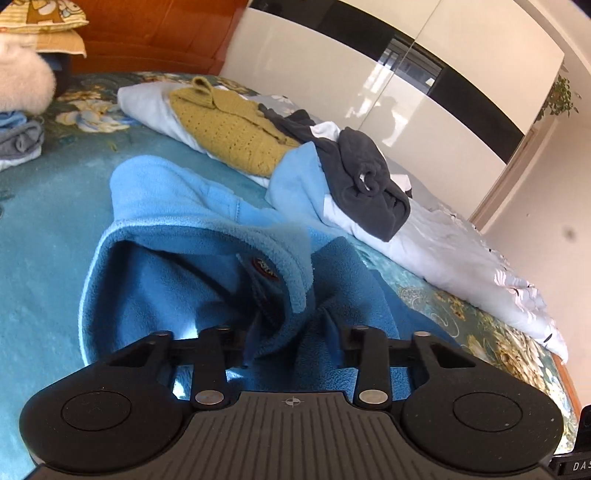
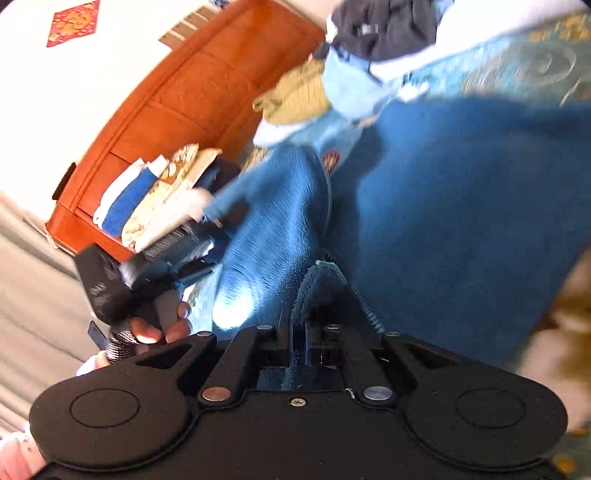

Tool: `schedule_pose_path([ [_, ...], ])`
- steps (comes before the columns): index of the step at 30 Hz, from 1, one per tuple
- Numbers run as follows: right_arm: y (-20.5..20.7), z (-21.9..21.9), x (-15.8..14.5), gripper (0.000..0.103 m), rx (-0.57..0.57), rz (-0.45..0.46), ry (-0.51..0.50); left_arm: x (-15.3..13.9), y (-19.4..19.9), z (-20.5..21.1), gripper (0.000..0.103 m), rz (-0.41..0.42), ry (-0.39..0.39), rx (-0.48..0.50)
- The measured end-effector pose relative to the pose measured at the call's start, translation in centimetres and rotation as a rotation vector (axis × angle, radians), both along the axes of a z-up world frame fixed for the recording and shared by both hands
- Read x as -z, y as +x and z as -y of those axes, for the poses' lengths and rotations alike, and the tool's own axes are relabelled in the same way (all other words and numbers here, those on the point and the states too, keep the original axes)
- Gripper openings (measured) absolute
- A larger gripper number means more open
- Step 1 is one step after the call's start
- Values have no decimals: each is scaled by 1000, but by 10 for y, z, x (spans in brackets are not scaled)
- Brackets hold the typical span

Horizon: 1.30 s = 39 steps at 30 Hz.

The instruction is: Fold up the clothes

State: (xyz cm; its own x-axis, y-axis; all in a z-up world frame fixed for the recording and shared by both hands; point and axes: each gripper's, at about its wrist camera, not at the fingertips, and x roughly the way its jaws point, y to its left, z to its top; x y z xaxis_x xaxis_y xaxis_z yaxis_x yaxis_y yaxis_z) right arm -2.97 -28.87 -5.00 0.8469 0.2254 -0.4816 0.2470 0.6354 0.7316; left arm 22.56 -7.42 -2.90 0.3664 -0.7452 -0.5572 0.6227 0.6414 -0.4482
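I am working over a bed covered in a teal floral bedspread (image 1: 55, 229), with an orange-brown wooden headboard (image 1: 155, 33) behind it and glossy white wardrobe doors (image 1: 332, 66) to one side. The blue fleece hooded jacket (image 1: 192, 236) lies across the spread directly under my tools, its hood bunched up toward the far side and a small red badge showing inside the collar. My left gripper (image 1: 291, 332) has a fold of that fleece pulled between its fingers; the tips are buried in the cloth, so I judge it clenched on the jacket, though I cannot see the pads meet. My right gripper (image 2: 308, 332) is pinched on a hemmed edge of the same jacket, the jaws drawn close with the blue edge standing up between them. Beyond the jacket a mustard-yellow knitted sweater (image 1: 229, 129) rests on a pale blue-white quilt (image 1: 443, 243), with a dark grey crumpled garment (image 1: 365, 173) just beside it.
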Motion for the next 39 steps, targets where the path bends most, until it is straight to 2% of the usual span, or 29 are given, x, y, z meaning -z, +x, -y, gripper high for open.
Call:
schedule_pose_path([
  [3,-18,3,-5,7,20,-7,-11,-10,-11,-19,9,50,49,-53],
  [6,-32,2,-2,7,15,-33,-27,-14,-16,-45,5,81,142,-179],
  [9,-34,1,10,8,8,-88,-29,-5,-15,-74,5,41,213,-301],
  [13,-26,-4,23,8,-19,-146,-24,-3,-21,-98,7,-10,132,-313],
  [14,-23,-4,24,9,-24,-146,-20,-6,-22,-95,16,6,121,-295],
  [15,-20,-6,24,10,-26,-147,-24,-10,-23,-91,30,23,110,-276],
  [17,-17,-8,23,11,-42,-151,-39,-17,-26,-84,42,55,88,-239],
  [19,-16,-9,24,13,-48,-157,-44,-21,-25,-63,49,114,131,-172],
  [21,-17,-10,25,14,-50,-162,-36,-21,-24,-40,71,165,189,-95],
  [25,-20,-7,26,14,-47,-161,-27,-9,-15,-5,72,194,291,66],
  [29,-20,-6,27,14,-48,-165,-20,4,-6,25,64,206,383,214],
  [30,-20,-6,26,14,-48,-167,-20,8,-3,27,55,185,389,232],
  [31,-20,-6,26,14,-49,-167,-20,10,0,25,52,155,378,236],
  [34,-22,-5,27,14,-46,-166,-17,10,9,8,37,45,288,185],
  [35,-22,-4,27,14,-44,-166,-15,10,11,1,29,9,253,160],
  [36,-23,-4,28,14,-43,-166,-13,9,11,-5,18,-8,236,136],
  [37,-22,-4,28,14,-44,-166,-15,7,10,-10,15,-10,234,111],
  [38,-22,-5,27,15,-46,-165,-20,6,9,-15,6,-13,232,86],
  [39,-21,-6,27,15,-48,-164,-25,4,8,-19,5,-8,236,63],
])
